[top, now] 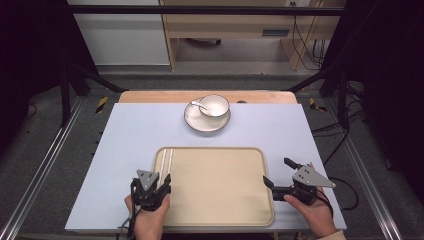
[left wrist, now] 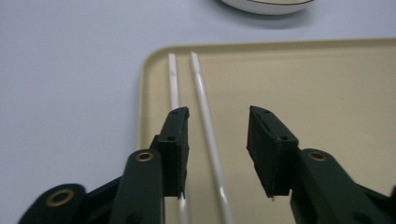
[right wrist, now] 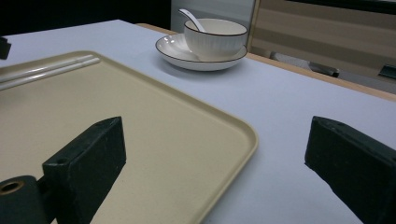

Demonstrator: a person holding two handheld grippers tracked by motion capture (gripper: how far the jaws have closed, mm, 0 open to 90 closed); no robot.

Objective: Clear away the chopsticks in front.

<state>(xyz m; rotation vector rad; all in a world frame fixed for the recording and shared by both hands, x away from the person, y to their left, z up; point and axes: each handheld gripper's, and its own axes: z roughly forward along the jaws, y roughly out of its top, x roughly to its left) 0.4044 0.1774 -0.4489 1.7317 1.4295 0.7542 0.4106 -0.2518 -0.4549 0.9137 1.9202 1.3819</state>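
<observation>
A beige tray [top: 215, 185] lies on the pale blue table near its front edge. Two white chopsticks [top: 166, 162] rest side by side along the tray's left rim. My left gripper [top: 161, 181] hovers over their near ends. In the left gripper view its jaws [left wrist: 218, 112] stand apart: one chopstick [left wrist: 201, 88] runs between them untouched, and the other chopstick [left wrist: 173, 79] passes under the left jaw. My right gripper [top: 276, 170] is at the tray's right edge, wide open and holding nothing; its jaws [right wrist: 215, 128] straddle the tray [right wrist: 140, 116] rim.
At the far middle of the table a white bowl [top: 215, 105] with a spoon [top: 198, 105] in it stands on a saucer [top: 200, 122]. The right gripper view shows the same bowl [right wrist: 215, 39]. A wooden strip edges the table's far side.
</observation>
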